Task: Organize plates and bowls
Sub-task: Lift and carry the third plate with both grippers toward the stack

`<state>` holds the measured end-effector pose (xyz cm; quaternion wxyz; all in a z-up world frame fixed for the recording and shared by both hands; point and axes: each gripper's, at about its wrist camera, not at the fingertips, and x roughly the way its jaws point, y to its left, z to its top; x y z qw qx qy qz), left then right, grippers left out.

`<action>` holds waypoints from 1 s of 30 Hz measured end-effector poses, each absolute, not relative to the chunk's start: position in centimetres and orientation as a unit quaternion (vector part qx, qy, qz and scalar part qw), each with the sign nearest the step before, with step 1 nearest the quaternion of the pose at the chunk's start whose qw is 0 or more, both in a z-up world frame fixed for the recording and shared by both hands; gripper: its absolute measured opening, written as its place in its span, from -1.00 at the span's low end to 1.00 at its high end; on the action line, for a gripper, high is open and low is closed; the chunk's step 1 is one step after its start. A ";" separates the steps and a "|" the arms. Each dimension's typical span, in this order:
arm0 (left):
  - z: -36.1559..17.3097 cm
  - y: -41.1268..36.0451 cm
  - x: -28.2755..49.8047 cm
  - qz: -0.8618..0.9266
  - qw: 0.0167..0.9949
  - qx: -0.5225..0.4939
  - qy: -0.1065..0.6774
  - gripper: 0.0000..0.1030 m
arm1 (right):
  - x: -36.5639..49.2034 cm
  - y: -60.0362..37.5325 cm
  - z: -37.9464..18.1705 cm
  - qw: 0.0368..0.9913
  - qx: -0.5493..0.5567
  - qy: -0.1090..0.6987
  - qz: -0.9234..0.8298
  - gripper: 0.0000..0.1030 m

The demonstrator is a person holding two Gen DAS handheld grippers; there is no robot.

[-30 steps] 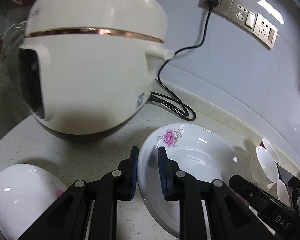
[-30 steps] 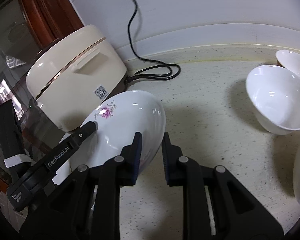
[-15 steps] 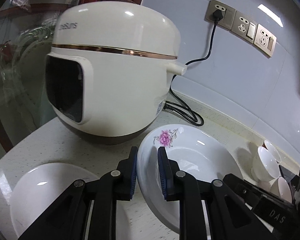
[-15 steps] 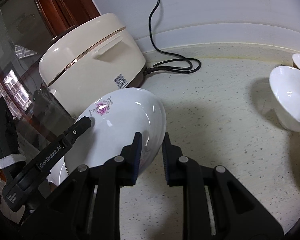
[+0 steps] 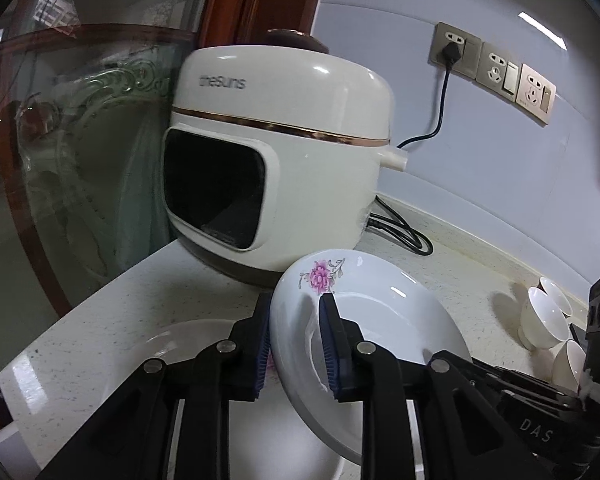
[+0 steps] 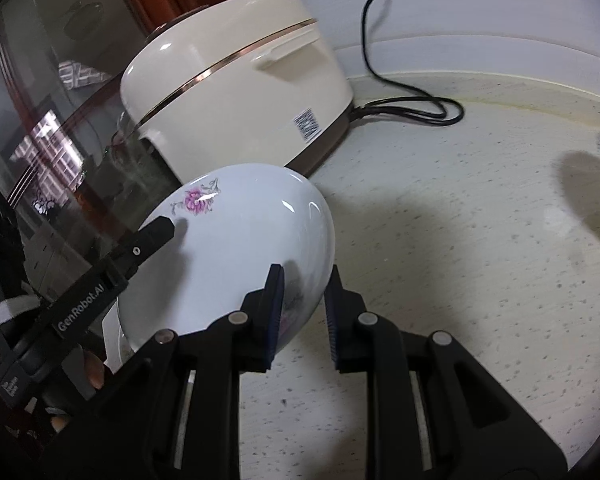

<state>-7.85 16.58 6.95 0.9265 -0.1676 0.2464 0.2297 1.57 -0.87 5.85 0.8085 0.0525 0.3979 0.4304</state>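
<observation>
Left hand-held gripper [image 5: 294, 344]: jaws opening, with the near rim of the flowered plate [image 5: 372, 320] between its blue pads; left pad [image 5: 262, 350] against the plate's underside, right pad on its inner face. Plate tilted, flower print at the far rim, directly ahead of the fingertips.

Right hand-held gripper [image 6: 302, 312]: clamped on the opposite rim of the same flowered plate [image 6: 236, 256], one pad on each face; plate stretching ahead and to the left of it, up off the desk [image 6: 460, 240].

Below and left of the left fingertips, a second white plate [image 5: 156, 344] lying flat on the desk [image 5: 100, 308]. Beyond the held plate, a cream rice cooker [image 5: 284, 176] with its black cord [image 5: 404, 236] looped behind. Far to the right, small white bowls [image 5: 548, 316] near the wall.
</observation>
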 end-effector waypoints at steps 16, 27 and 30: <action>5.1 18.3 -10.9 0.253 0.915 -0.170 0.263 -0.52 | -1.0 1.3 5.9 0.796 0.017 0.394 0.459 -0.52; 4.2 19.5 -12.9 0.265 0.910 -0.167 0.270 -0.48 | -2.9 3.1 5.7 0.787 -0.011 0.384 0.482 -0.48; 4.2 19.7 -13.3 0.265 0.912 -0.161 0.270 -0.47 | -3.5 3.4 5.7 0.787 -0.022 0.380 0.486 -0.47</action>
